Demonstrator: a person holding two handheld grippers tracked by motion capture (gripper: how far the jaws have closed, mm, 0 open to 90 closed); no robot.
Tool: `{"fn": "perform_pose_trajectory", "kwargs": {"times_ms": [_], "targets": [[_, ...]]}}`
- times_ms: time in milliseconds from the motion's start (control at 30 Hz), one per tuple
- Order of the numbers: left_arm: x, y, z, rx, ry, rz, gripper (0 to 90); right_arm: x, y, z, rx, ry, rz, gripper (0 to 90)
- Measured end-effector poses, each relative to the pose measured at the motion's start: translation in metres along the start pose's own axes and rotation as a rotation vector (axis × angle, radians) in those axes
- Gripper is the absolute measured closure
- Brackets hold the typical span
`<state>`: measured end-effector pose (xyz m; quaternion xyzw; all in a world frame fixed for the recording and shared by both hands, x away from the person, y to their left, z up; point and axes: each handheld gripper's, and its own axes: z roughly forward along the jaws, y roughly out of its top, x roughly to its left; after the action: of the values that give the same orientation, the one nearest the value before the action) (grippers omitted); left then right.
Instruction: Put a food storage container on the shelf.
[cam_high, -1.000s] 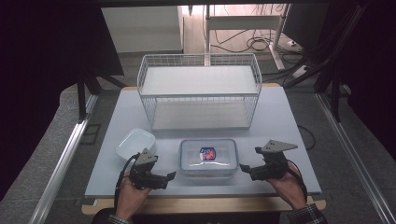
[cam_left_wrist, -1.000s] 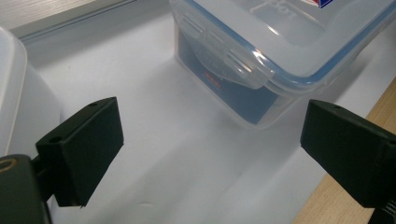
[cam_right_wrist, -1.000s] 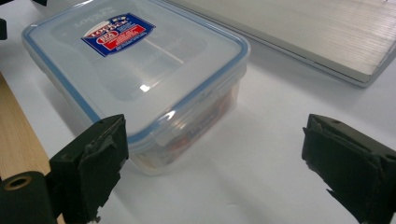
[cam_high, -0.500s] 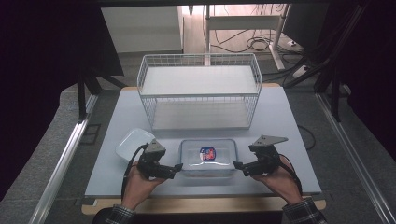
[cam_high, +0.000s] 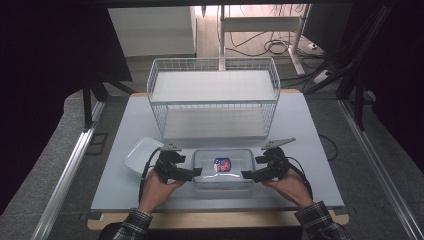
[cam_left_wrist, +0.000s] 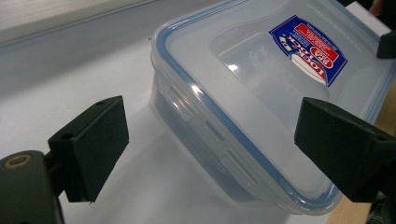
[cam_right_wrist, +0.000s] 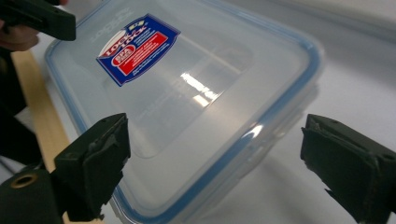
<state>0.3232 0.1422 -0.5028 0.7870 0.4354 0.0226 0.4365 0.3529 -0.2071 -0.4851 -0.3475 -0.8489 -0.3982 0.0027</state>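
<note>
Flanking the clear lidded container (cam_high: 222, 168) at the table's (cam_high: 300, 130) near edge, the left gripper (cam_high: 192, 173) and right gripper (cam_high: 248, 175) sit at its short ends. Both have jaws spread wide, gripping nothing. Behind stands a wire basket (cam_high: 214, 97); a white lid (cam_high: 142, 155) lies left.

"LOCK & LOCK" brand sticker (cam_right_wrist: 135, 46) on clear container's lid (cam_right_wrist: 196, 93), red/blue label.

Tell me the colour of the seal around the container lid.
Blue: a thin blue seal runs around the clear lid, best seen in the right gripper view.
</note>
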Motion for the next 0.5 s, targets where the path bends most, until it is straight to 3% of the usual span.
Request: {"fn": "perform_pose_trajectory", "kwargs": {"times_ms": [167, 200, 233, 500], "targets": [[0.005, -0.001, 0.001, 0.019, -0.061, -0.026, 11.6, -0.007, 0.002, 0.008, 0.018, 0.064, 0.054, 5.9], [0.005, -0.002, 0.001, 0.025, -0.083, -0.028, 12.5, -0.010, 0.001, 0.010, 0.021, 0.099, 0.077, 7.8], [0.004, -0.002, 0.005, 0.054, -0.131, -0.024, 12.6, -0.011, 0.001, 0.010, 0.024, 0.109, 0.088, 7.8], [0.002, -0.002, 0.006, 0.071, -0.163, -0.044, 16.3, -0.013, -0.002, 0.005, 0.037, 0.135, 0.105, 14.4]]}}
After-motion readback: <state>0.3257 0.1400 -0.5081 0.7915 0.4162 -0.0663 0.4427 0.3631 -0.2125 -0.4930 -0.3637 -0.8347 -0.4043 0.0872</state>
